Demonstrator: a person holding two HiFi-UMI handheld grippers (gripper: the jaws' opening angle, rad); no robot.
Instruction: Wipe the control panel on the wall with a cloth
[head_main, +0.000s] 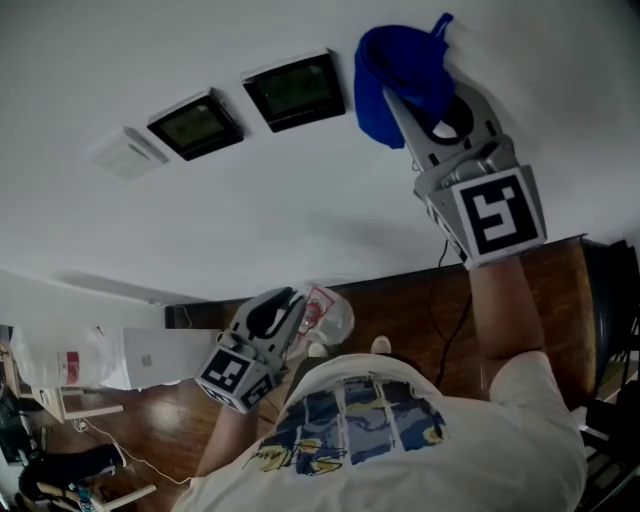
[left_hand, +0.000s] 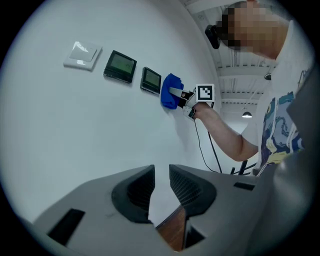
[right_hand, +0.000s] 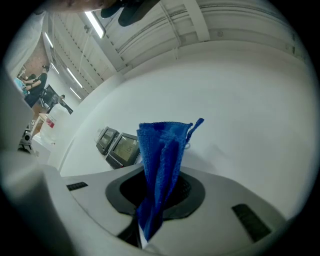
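Up near the top middle of the head view, the right gripper (head_main: 425, 105) pinches a bunched fold of the blue cloth (head_main: 385, 70) just right of the nearer control panel (head_main: 295, 90); it looks soft, light and floppy, so grabbing it bunched seems smart, while the left gripper (left_hand: 161, 190) sits lower with jaws slightly apart, empty.

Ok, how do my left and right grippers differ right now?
The left gripper is empty, its jaws slightly apart; the right gripper is shut on the blue cloth. The left hangs low, away from the wall; the right is raised, with the cloth at the wall beside the nearest control panel. Both are grey two-jaw grippers with a marker cube.
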